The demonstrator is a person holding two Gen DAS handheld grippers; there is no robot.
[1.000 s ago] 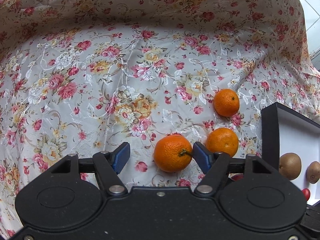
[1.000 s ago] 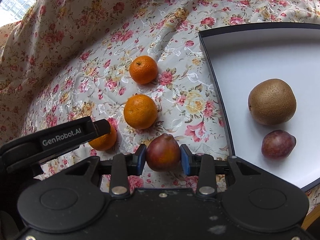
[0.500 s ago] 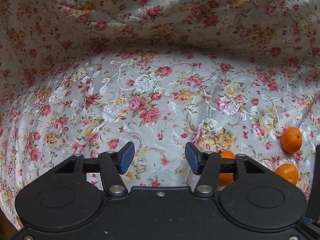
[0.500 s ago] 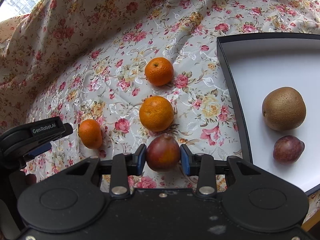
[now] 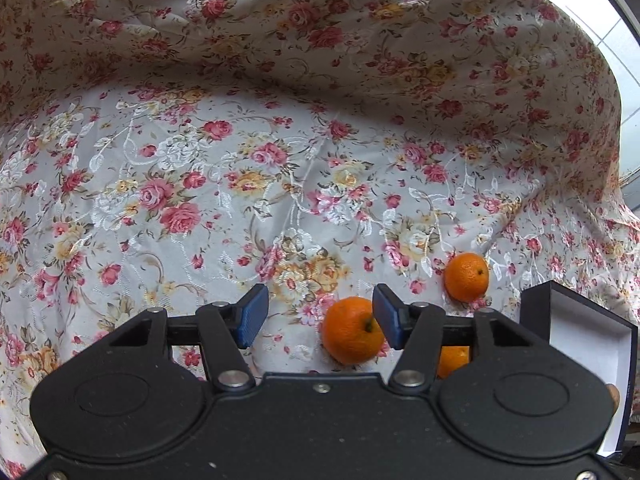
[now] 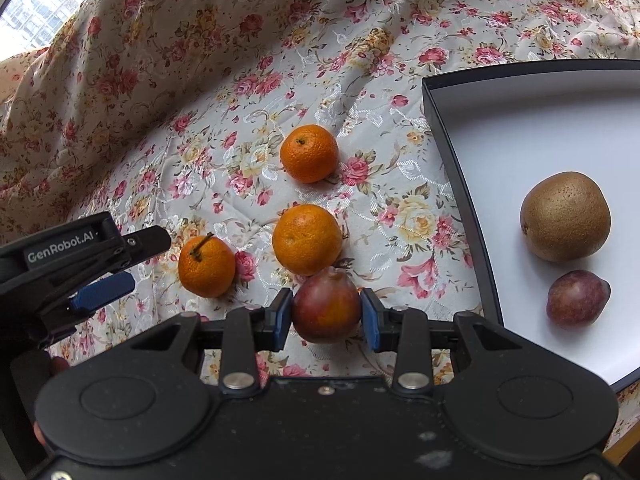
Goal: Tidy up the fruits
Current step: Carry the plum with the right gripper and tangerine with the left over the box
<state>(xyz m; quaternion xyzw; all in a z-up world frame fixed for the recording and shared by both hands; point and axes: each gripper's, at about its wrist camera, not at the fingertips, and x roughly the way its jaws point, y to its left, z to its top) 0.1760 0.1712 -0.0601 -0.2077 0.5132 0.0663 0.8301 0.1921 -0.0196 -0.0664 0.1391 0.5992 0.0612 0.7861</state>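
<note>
Three oranges lie on the floral cloth. In the right wrist view they are the far orange [image 6: 309,153], the middle orange [image 6: 307,239] and the stemmed orange [image 6: 206,266]. My right gripper [image 6: 326,314] is shut on a dark red plum [image 6: 326,306], just above the cloth, left of the box. My left gripper [image 5: 320,316] is open and empty; the stemmed orange [image 5: 352,330] lies on the cloth by its right finger [image 5: 390,322]. The left gripper also shows at the left in the right wrist view [image 6: 108,268].
A black-walled box with a white floor [image 6: 452,160] stands to the right and holds a kiwi [image 6: 565,216] and another plum [image 6: 577,298]. Its corner shows in the left wrist view [image 5: 538,308]. The flowered cloth [image 5: 240,160] rises in folds behind.
My left gripper swung away to the left and has come back beside the stemmed orange, still open. My right gripper keeps the plum and has shifted slightly.
</note>
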